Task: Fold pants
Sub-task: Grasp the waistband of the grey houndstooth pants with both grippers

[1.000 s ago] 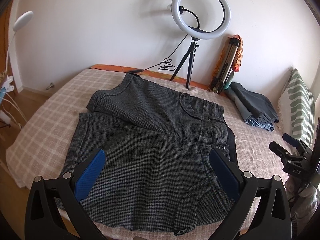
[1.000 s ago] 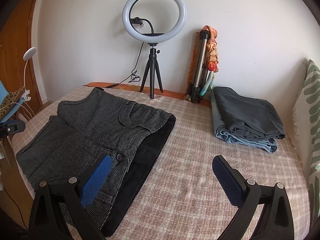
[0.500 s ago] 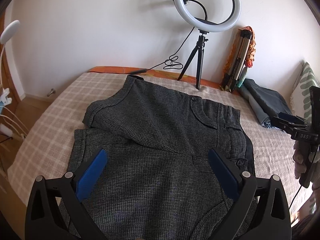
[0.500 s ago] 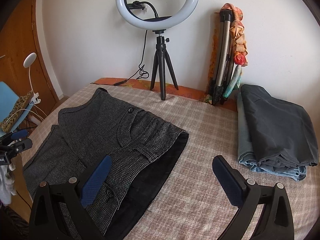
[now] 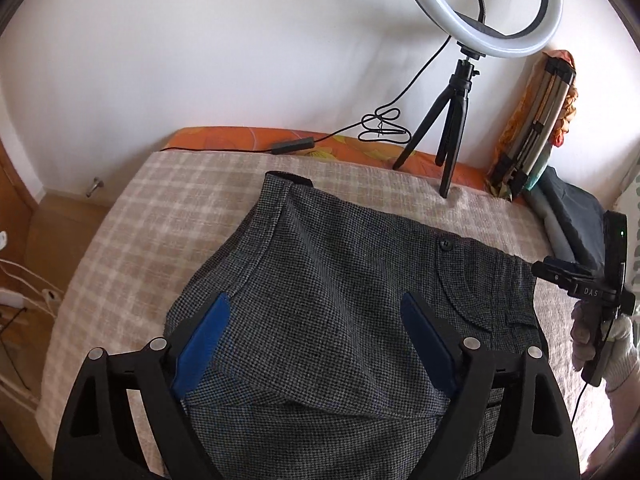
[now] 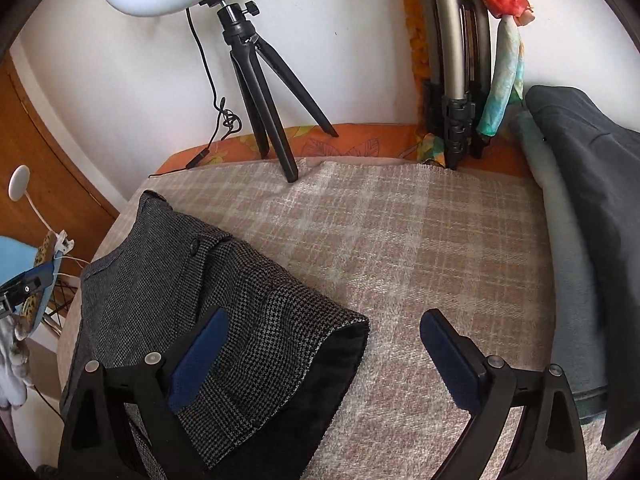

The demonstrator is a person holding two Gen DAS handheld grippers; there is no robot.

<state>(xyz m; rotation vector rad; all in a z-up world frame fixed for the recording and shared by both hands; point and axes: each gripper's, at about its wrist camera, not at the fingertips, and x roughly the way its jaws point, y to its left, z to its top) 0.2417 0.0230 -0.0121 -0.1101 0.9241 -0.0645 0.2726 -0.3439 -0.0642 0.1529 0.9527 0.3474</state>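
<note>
1. Two grippers were spread wide, and neither one held anything.
2. I had the left gripper (image 5: 316, 344) above the grey houndstooth pants (image 5: 340, 320), its blue pads (image 5: 202, 344) apart over the cloth; whether they touched the fabric I could not tell.
3. My right gripper (image 6: 320, 360) was at the pants' right edge, one finger over the fabric and the other over the bare checked blanket (image 6: 400, 240).
4. I saw the pants lying on the bed's blanket, partly folded, one layer doubled over another and a dark lining (image 6: 332, 376) showing at the open edge nearest the right gripper.
5. From the left wrist view, the right hand (image 5: 600, 336) in a pale glove showed at the far right, grasping its black handle.
6. At the wall behind the pants I saw a ring light (image 5: 480, 12) on a small black tripod (image 5: 448, 128), with a folded metal stand (image 5: 540, 120) just beside it.
7. A stack of folded dark and blue garments (image 6: 580, 220) lay to the right, well apart from the pants.
</note>
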